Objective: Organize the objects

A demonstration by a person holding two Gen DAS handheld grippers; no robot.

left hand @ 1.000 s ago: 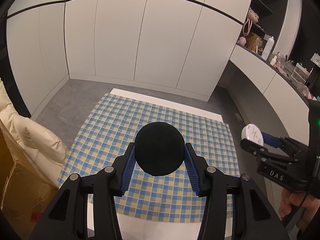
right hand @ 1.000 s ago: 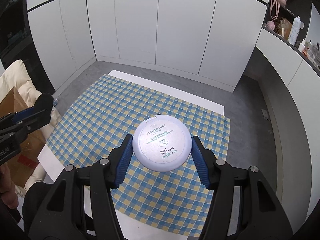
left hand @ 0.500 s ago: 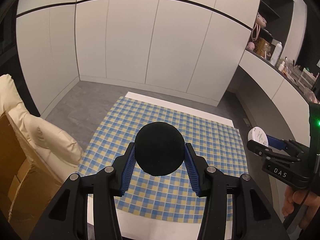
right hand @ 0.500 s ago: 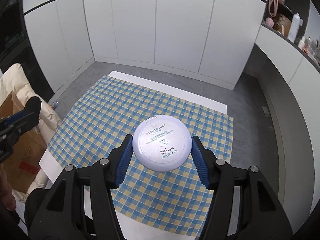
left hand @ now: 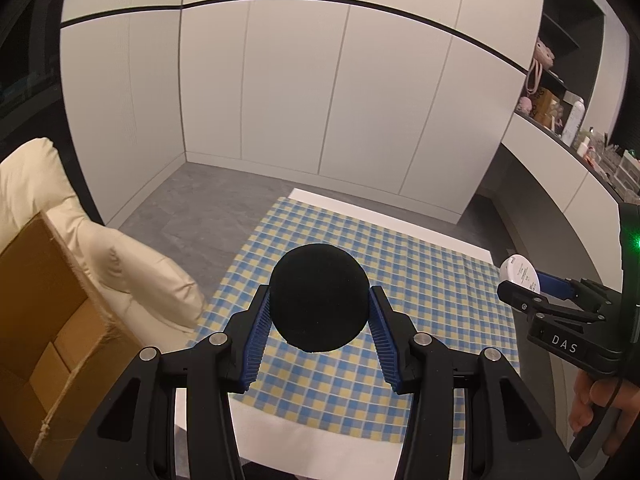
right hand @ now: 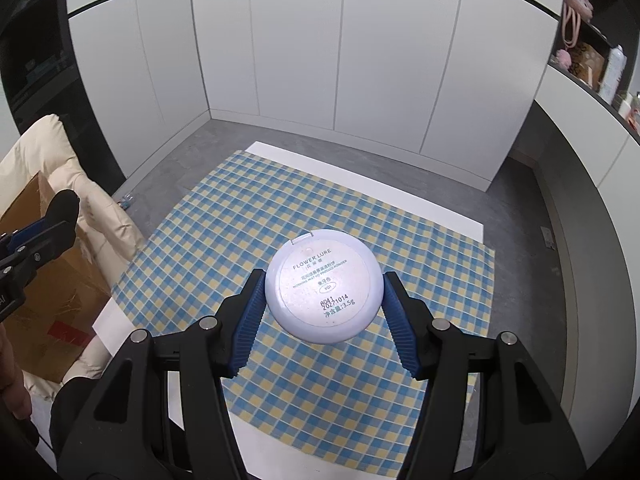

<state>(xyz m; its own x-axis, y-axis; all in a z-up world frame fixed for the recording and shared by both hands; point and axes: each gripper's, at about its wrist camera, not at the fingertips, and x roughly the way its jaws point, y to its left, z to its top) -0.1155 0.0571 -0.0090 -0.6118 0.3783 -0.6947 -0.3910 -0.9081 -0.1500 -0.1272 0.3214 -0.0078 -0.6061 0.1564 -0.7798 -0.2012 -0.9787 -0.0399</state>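
1. Currently, both claws are loaded and raised above the bench (right hand: 440, 216), which carries a blue-and-yellow checked cloth (right hand: 248, 216).
2. Left claw (left hand: 319, 322): closed to the width of a black round sponge-like puff (left hand: 319, 296). The blue ribbed pads (left hand: 256, 332) press on its two sides. The puff is clear of the cloth, held in the air.
3. Right claw (right hand: 322, 302): closed to the width of a round white powder compact (right hand: 323, 290), gripped at its rim. The printed label faces the camera. The compact is likewise off the cloth.
4. No other task item is visible on the cloth in either view.
5. Step in hand, as a judgement: transport. Both items appear picked up and not yet set down.
6. The destination is not visible. A cardboard box (left hand: 36, 320) and a cream cushion (left hand: 132, 276) stand off the left side of the bench; whether either is the target cannot be told.
7. Next move calls for: lower each claw to its chosen spot, keep the compact level, bring the item into contact with the surface, then release the pads. The puff is likely soft, so expect it to spring back on release.
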